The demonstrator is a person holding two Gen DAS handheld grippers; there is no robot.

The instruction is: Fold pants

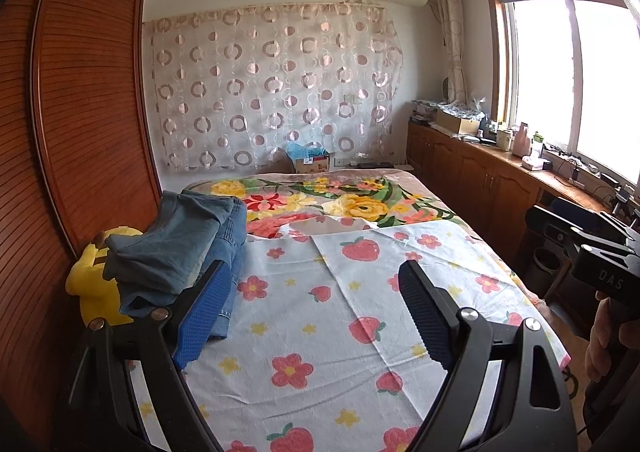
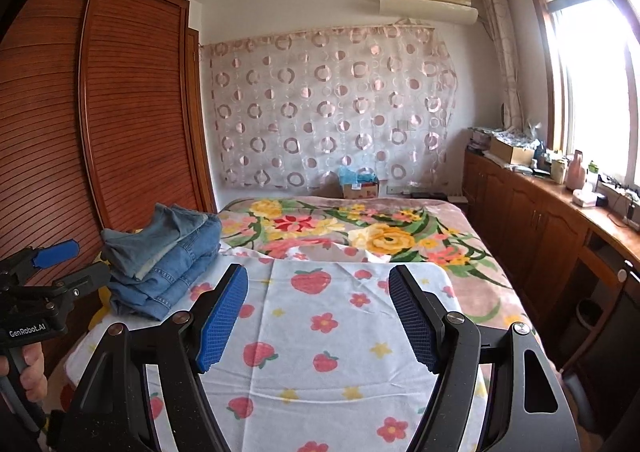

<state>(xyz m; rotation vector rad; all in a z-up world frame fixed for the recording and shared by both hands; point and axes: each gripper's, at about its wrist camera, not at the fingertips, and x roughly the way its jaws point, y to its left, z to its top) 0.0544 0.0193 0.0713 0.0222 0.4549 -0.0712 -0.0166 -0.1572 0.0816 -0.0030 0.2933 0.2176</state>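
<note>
The pants [image 2: 168, 260] lie as a folded denim stack at the left edge of the bed [image 2: 460, 252], left of centre in both views, tight against the wardrobe [image 2: 132, 104]. Several layers sit one on another, so by my reading the folding is done or nearly so and the pile has been put aside to keep the sheet [image 2: 320, 332] free.

Both tongs are spread with nothing between them. The left tongs [image 1: 320, 292] point over the strawberry sheet, their left pad just in front of the stack in that view. Whether it touches the denim I cannot tell. The right tongs [image 2: 318, 304] hover over bare sheet, lower centre of the frame, well apart from the pile.

A yellow plush toy [image 1: 90, 272] is wedged between the stack and the wardrobe — it could snag or topple the pile if the pile is nudged leftward. Beyond the sheet a floral blanket [image 2: 360, 228] covers the far half of the bed. Cabinets [image 2: 540, 220] with clutter on top run under the window at the right, clear of the work.
</note>
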